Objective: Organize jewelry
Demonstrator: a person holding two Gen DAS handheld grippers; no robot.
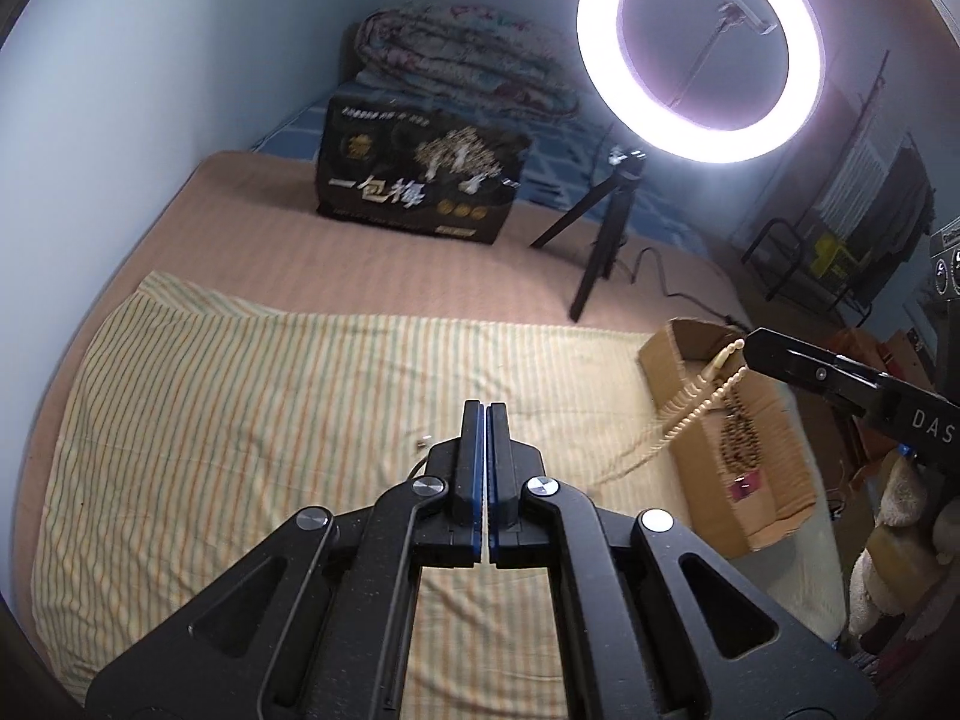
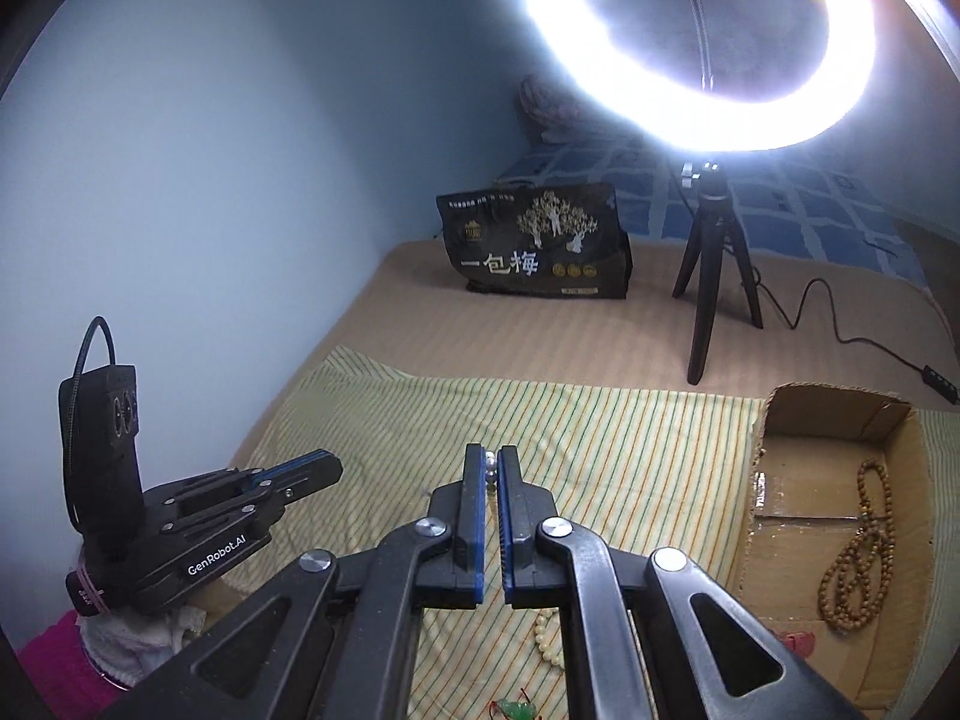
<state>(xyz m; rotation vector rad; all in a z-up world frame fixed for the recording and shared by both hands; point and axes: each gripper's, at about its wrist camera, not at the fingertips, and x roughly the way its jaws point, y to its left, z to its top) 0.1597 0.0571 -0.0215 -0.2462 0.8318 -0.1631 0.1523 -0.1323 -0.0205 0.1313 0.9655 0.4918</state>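
My right gripper (image 2: 492,468) is shut on a cream bead necklace (image 2: 549,639), which hangs below the fingers. In the left wrist view the necklace (image 1: 705,396) dangles from the right gripper (image 1: 747,348) above the near wall of the cardboard box (image 1: 654,354). The box (image 2: 759,450) holds a brown bead strand (image 2: 858,564), which also shows in the left wrist view (image 1: 741,438). My left gripper (image 1: 483,414) is shut and empty above the striped cloth (image 1: 270,390). A green pendant with red cord (image 2: 513,708) lies on the cloth under the right gripper.
A ring light (image 1: 699,54) on a black tripod (image 1: 594,240) stands behind the cloth, its cable (image 2: 840,324) trailing right. A black printed bag (image 1: 420,180) stands farther back on the bed. A small dark speck (image 1: 423,441) lies on the cloth by the left fingertips.
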